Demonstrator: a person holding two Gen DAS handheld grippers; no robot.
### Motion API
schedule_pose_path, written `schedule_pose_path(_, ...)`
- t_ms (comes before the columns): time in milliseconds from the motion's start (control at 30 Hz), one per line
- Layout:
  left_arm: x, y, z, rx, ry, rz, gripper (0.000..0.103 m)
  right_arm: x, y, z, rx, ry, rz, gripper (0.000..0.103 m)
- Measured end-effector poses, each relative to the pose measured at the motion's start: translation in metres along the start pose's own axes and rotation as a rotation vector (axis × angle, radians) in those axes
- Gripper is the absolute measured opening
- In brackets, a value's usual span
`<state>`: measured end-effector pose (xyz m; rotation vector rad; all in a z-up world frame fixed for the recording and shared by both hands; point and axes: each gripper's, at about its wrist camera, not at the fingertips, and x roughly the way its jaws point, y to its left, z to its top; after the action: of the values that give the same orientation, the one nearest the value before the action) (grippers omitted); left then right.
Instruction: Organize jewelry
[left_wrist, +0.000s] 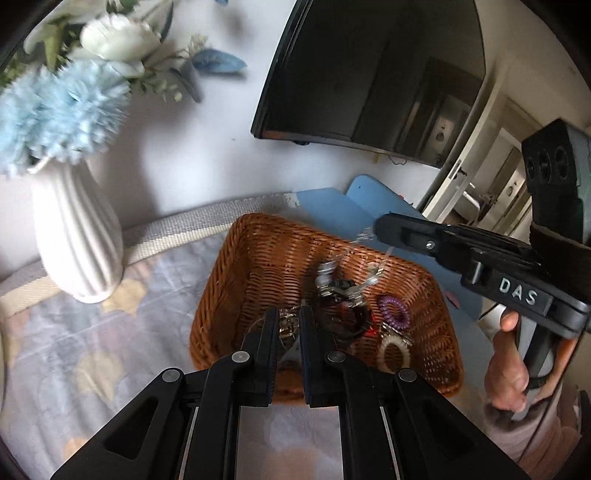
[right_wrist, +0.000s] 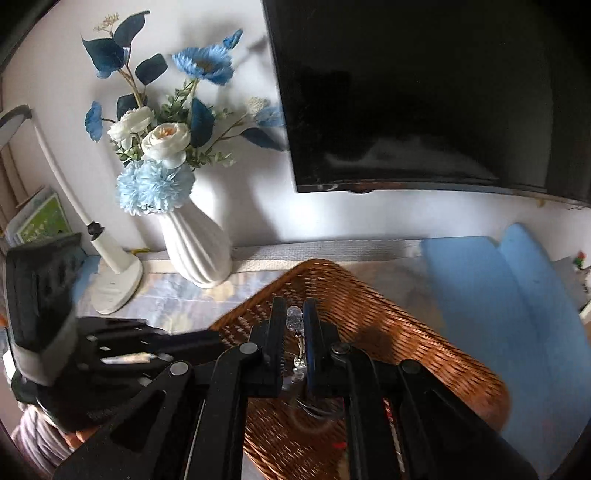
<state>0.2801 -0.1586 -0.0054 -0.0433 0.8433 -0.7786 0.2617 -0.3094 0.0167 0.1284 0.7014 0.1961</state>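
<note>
A brown wicker basket (left_wrist: 236, 280) sits on a pale patterned cloth. It holds a tangle of jewelry: silver and black pieces (left_wrist: 338, 291), a purple coil ring (left_wrist: 393, 312) and a white ring (left_wrist: 394, 354). My left gripper (left_wrist: 288, 314) hangs over the basket's near wall, shut on a small metallic piece (left_wrist: 286, 326). From the right, my right gripper (left_wrist: 380, 229) hangs above the basket, shut on a clear bead strand (left_wrist: 364, 236) that trails down into the tangle. In the right wrist view the beads (right_wrist: 294, 317) sit between the right gripper's (right_wrist: 295, 306) fingers over the basket (right_wrist: 369, 306).
A white ribbed vase (left_wrist: 77, 236) of blue and white flowers stands left of the basket against the wall, with a white lamp base (right_wrist: 114, 284) beside it. A dark screen (right_wrist: 424, 92) hangs above. A blue pad (right_wrist: 480, 280) lies to the right. A person's hand (left_wrist: 509, 369) grips the right handle.
</note>
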Motion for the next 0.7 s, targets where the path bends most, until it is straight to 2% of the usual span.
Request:
schedule_pose_path(300,0.051,0.004,-0.001,-0.002,0.065,0.009,0.011,0.06,-0.011,-0.003,0.04,0.106,0.036,0.01)
schedule_pose_path(500,0.063,0.003,0.0,0.007,0.073,0.014,0.011,0.064,-0.019,-0.002,0.064,0.096,0.019,0.011)
schedule_pose_path(567,0.06,0.0,0.001,0.02,0.061,0.037,0.012,0.059,-0.023,-0.002,0.073,0.089,0.005,0.017)
schedule_pose_path(600,0.059,-0.001,0.002,0.018,0.06,0.033,0.015,0.055,-0.025,-0.002,0.079,0.081,0.0,0.019)
schedule_pose_path(667,0.053,0.0,0.003,-0.006,0.061,0.009,0.041,0.043,-0.028,-0.003,0.096,0.062,0.001,0.033)
schedule_pose_path(700,0.049,0.0,0.004,-0.016,0.052,0.005,0.045,0.036,-0.029,-0.003,0.106,0.054,0.005,0.035)
